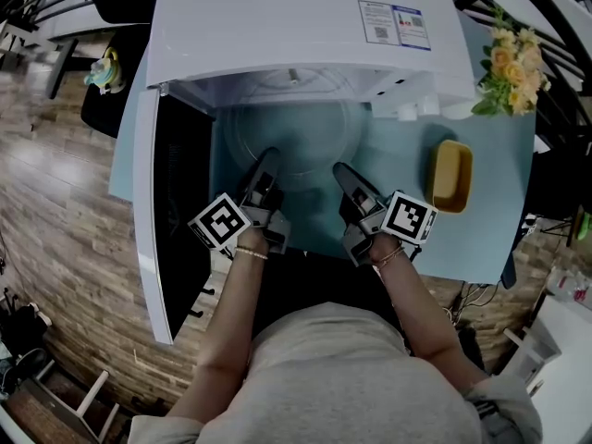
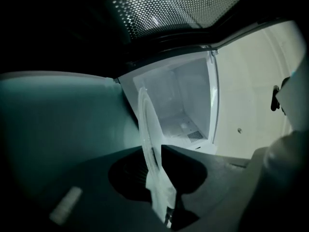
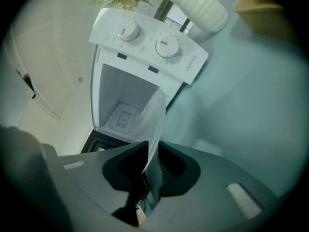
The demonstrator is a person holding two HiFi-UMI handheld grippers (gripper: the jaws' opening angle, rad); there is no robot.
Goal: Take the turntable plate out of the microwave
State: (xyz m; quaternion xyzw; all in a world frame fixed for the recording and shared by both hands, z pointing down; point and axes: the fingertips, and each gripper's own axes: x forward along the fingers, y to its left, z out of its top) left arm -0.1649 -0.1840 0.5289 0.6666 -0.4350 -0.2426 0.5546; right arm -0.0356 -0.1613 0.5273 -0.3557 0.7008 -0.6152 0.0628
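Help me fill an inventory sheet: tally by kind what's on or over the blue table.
Microwave: 1
Turntable plate: 1
Yellow tub: 1
Flower bunch: 1
Grippers: 2, left gripper and right gripper
Total: 6

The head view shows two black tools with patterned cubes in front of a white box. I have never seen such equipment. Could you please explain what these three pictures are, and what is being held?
There is no robot here. A person holds one hand-held gripper in each hand, and the patterned cubes are parts of those grippers. The head view comes from a camera on the person's head, looking steeply down. The other two pictures come from cameras riding on the left gripper and the right gripper, each looking along its own jaws.

The white box is a microwave with its door open, standing on a light blue table. Both grippers are shut on the near rim of the glass turntable plate, at the microwave's opening. A yellow object lies on the table at the right, and flowers show beyond it.
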